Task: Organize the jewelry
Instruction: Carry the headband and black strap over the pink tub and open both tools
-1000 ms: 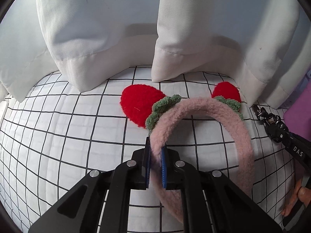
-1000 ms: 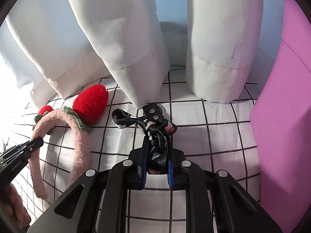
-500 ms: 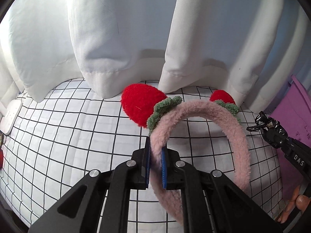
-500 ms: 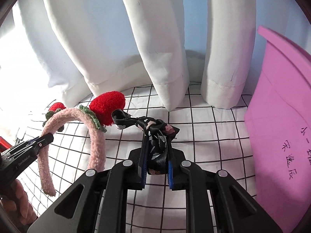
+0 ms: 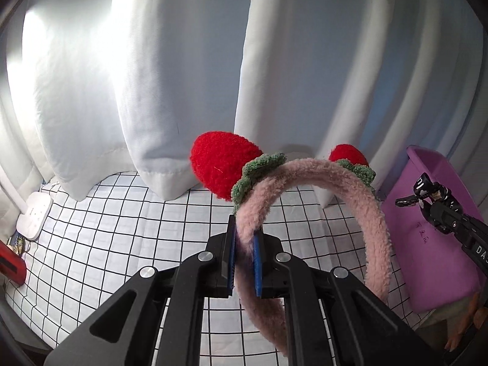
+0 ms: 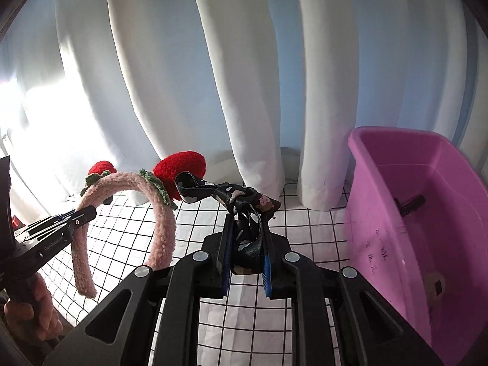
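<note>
My left gripper [image 5: 244, 259] is shut on a fluffy pink headband [image 5: 366, 213] with two red strawberry ears, held up above the checked cloth. The headband also shows in the right wrist view [image 6: 161, 225], with the left gripper [image 6: 82, 215] at the left. My right gripper [image 6: 245, 262] is shut on a black patterned bow hair clip [image 6: 241, 201], also lifted; it shows in the left wrist view [image 5: 427, 195]. A purple plastic bin [image 6: 396, 201] stands at the right, with a small dark clip [image 6: 408, 204] inside.
A white cloth with a black grid [image 5: 122, 231] covers the surface. White curtains [image 5: 183, 76] hang along the back. A white power strip [image 5: 33, 213] and a red object [image 5: 12, 265] lie at the far left edge.
Both grippers have risen with their items off the cloth. The purple bin has come into fuller view at the right, its inside now visible.
</note>
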A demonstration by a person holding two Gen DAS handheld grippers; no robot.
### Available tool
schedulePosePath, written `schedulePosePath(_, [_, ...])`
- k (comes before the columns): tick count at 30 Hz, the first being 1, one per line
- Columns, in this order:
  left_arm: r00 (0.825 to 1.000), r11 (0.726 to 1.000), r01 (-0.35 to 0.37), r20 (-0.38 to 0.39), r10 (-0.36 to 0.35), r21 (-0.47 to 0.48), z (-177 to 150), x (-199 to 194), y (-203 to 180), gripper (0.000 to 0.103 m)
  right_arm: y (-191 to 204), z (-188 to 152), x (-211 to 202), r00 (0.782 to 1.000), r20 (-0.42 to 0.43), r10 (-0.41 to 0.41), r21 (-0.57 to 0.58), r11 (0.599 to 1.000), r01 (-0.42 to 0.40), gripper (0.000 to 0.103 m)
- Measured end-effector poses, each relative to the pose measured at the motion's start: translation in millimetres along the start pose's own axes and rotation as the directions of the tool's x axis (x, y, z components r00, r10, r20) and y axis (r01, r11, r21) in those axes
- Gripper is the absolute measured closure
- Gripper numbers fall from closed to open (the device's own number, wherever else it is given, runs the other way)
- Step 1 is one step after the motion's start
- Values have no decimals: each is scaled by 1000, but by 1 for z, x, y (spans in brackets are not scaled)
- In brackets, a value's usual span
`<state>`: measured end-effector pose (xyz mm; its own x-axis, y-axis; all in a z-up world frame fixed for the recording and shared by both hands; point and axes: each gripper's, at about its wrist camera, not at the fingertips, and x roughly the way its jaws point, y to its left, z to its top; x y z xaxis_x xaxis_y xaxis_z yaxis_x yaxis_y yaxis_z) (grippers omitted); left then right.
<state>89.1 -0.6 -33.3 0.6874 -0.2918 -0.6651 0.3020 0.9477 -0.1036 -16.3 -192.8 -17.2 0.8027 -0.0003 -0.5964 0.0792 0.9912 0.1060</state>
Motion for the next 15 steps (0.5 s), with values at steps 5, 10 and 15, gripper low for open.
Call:
schedulePosePath(5, [997, 997, 56, 45, -58, 44, 14, -16, -35, 93, -25, 5, -42, 997, 57, -44, 24, 999, 43, 87])
schedulePosePath(10, [988, 986, 127, 73, -135, 105, 30, -28, -84, 93, -58, 7, -78, 989, 100, -113, 63, 992, 106, 87])
schedulePosePath(15, [972, 960, 214, 64, -228, 179, 38, -33, -143, 93, -104, 5, -112, 972, 122, -199, 124, 975, 184, 87])
